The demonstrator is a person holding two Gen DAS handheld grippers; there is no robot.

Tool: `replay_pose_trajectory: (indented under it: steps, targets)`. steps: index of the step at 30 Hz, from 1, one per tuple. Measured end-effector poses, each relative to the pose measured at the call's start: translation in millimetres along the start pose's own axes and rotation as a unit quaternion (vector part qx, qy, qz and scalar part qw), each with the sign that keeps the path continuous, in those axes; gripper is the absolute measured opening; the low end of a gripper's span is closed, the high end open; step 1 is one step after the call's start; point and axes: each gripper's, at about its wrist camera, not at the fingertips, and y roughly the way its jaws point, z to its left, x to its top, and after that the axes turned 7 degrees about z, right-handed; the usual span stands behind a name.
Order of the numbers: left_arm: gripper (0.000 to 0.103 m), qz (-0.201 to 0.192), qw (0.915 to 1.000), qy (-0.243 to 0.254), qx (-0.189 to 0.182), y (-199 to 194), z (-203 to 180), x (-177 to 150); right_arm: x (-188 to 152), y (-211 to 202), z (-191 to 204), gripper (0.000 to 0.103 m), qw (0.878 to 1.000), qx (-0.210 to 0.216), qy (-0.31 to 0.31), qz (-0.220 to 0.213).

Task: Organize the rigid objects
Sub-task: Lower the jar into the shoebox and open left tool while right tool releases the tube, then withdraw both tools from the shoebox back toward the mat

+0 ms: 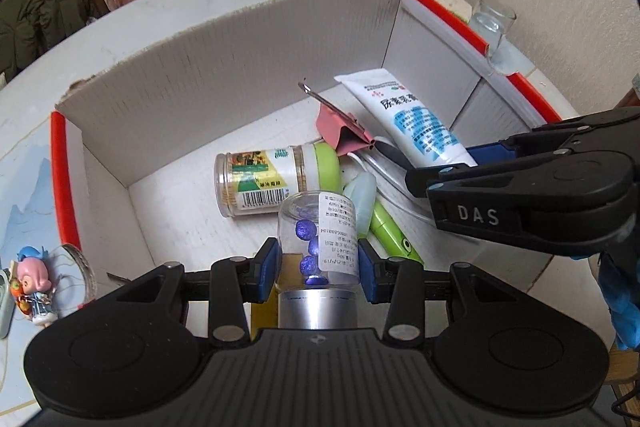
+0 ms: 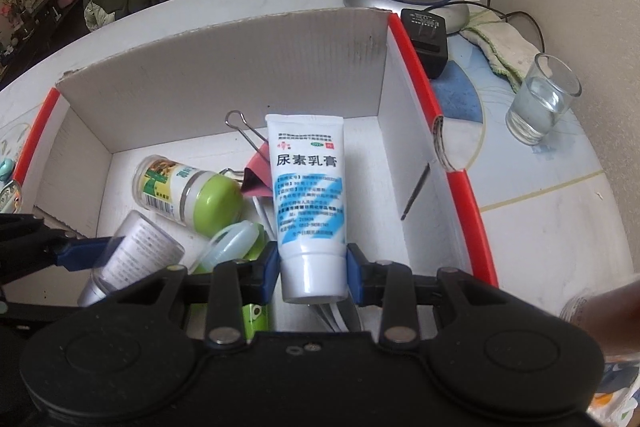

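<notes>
The left gripper [image 1: 318, 269] is clamped on a clear bottle [image 1: 316, 235] of blue pills; the right gripper [image 2: 313, 273] is clamped on a white tube [image 2: 306, 195], both over the box [image 2: 224, 67].

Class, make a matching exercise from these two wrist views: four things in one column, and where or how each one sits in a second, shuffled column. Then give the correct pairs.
Things
1. white cream tube
2. clear vial with blue pellets
3. green-capped jar
4. drinking glass

Places
A. upright on the table, outside the box
B. between the left gripper's fingers
C. lying on its side on the box floor
D. between the right gripper's fingers

Pairs: 1-D, 2-B, 3-C, 4-A
</notes>
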Motion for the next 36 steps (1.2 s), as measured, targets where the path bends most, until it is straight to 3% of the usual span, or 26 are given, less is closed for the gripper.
replay_pose_trajectory:
  steps: [10, 18, 21, 36]
  targets:
    - [0.041, 0.014, 0.9995, 0.023, 0.015, 5.7, -8.8, 3.8, 0.6, -0.3, -3.0, 0.034, 1.0, 0.005, 0.004, 0.004]
    - [0.043, 0.007, 0.9999, 0.008, -0.003, -0.5, -7.1, 0.1, -4.0, -4.8, -3.9, 0.036, 1.0, 0.011, 0.004, 0.005]
    - [0.054, -0.001, 1.0, 0.003, -0.004, -5.2, -5.2, -2.8, -6.6, -6.7, -4.6, 0.037, 1.0, 0.013, 0.006, 0.005]
    - [0.063, -0.059, 0.9975, -0.018, -0.034, -49.6, 7.4, -27.4, -18.6, -37.5, 2.8, 0.049, 0.999, 0.027, -0.003, -0.024]
